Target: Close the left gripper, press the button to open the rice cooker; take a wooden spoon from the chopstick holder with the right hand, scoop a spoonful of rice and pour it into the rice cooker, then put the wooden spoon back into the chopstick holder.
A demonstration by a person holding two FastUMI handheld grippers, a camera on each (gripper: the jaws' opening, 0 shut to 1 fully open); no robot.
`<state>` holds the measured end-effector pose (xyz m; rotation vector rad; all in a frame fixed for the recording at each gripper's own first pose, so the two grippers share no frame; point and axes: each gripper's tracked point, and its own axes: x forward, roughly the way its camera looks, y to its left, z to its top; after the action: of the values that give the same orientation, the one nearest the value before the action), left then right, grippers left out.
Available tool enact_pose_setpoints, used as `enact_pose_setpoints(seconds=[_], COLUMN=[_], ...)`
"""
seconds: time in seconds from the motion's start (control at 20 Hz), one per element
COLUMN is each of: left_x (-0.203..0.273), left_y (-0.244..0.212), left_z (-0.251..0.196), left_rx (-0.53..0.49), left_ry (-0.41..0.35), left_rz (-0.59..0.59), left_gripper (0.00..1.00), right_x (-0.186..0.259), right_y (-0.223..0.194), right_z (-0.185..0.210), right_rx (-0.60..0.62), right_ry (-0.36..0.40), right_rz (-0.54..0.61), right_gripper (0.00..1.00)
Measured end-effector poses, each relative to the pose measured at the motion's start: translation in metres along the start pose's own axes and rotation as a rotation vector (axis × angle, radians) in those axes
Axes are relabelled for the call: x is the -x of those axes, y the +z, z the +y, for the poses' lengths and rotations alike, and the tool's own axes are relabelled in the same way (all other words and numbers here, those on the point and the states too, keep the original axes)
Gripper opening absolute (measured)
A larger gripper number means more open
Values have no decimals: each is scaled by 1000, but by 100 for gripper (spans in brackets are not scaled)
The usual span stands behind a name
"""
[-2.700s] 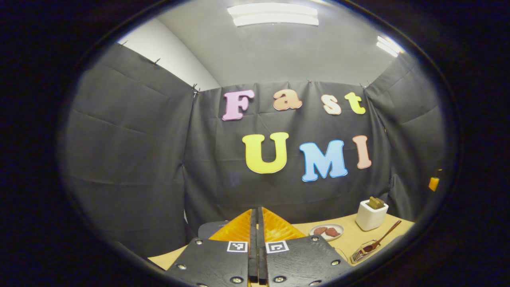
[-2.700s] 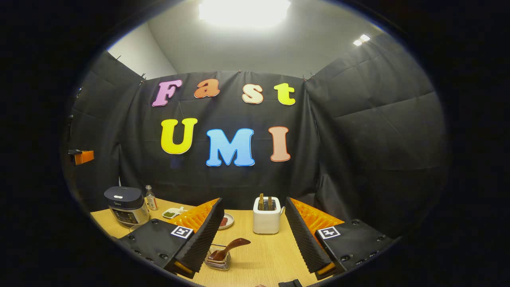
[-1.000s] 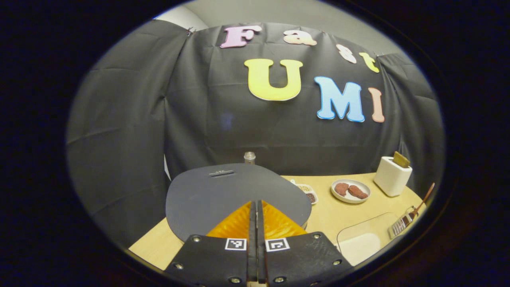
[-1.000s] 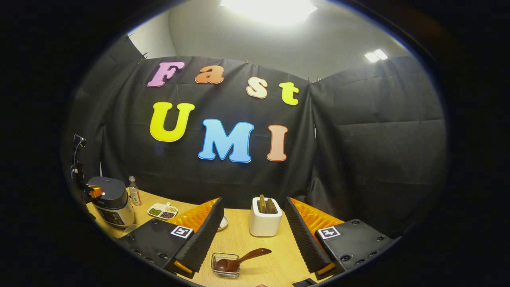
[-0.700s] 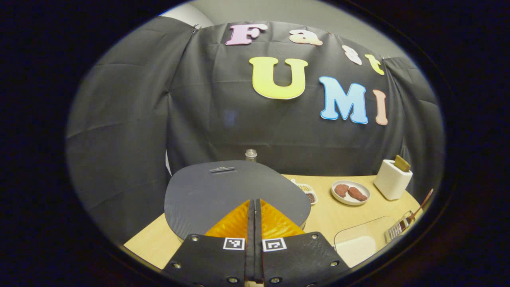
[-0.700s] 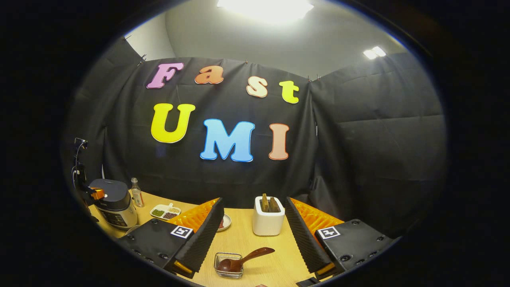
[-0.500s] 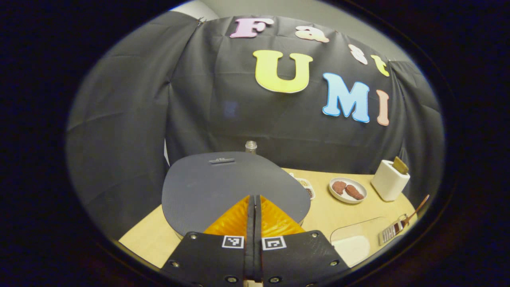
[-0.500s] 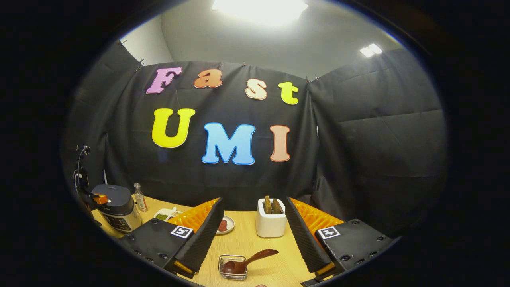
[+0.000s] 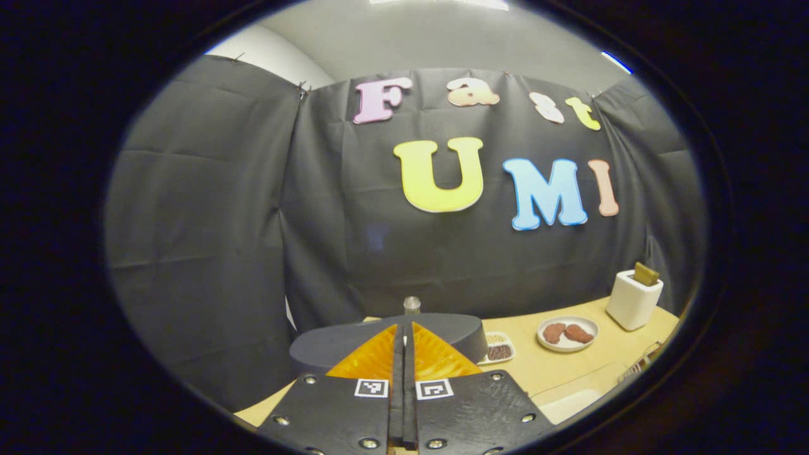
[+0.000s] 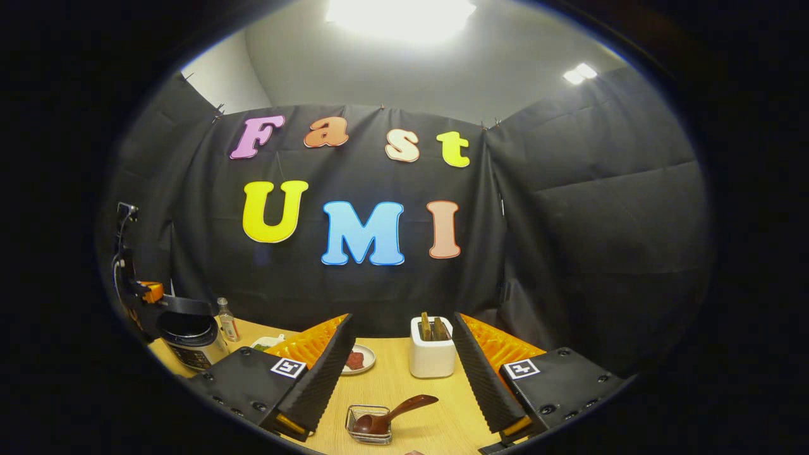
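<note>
A light wooden table [image 10: 436, 395] fronts the black cloth booth. Nearest, the right gripper [image 10: 401, 373] gapes wide and empty above the wooden spoon [image 10: 392, 414], which rests in its wire chopstick holder [image 10: 368, 424]. The left gripper [image 9: 403, 373], fingers pressed together on nothing, sits at the rice cooker [image 10: 189, 344], whose lid [image 10: 184, 306] looks popped up. Judged so, opening is done; fetching, scooping, pouring and returning remain.
</note>
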<state>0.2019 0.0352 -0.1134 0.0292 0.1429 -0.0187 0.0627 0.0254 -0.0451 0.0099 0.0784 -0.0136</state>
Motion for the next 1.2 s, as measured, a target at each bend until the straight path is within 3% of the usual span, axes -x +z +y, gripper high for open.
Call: enact_pose_setpoints(seconds=[0.15, 0.35, 0.4, 0.45, 0.65, 1.15, 1.2], left_x=[17, 46, 53, 62, 93, 136, 138], left_y=[32, 65, 70, 77, 93, 104, 104], left_z=[8, 15, 14, 15, 16, 26, 27], left_rx=[35, 43, 44, 44, 41, 23, 22], left_ry=[21, 34, 33, 33, 37, 59, 61], left_rz=[-51, -97, -106, -117, -154, -161, -160], left_gripper=[4, 0, 5, 22, 72, 74, 74], right_x=[-4, -12, -15, -17, -30, -55, -55], right_y=[-7, -22, -26, -31, -49, -129, -140], right_z=[0, 3, 4, 3, 0, -15, -14], right_rx=[1, -15, -20, -23, -34, -130, -148], right_ry=[14, 43, 51, 54, 58, 30, 28], right_rz=[14, 48, 58, 71, 113, 326, 355], right_gripper=[98, 98, 98, 98, 98, 93, 96])
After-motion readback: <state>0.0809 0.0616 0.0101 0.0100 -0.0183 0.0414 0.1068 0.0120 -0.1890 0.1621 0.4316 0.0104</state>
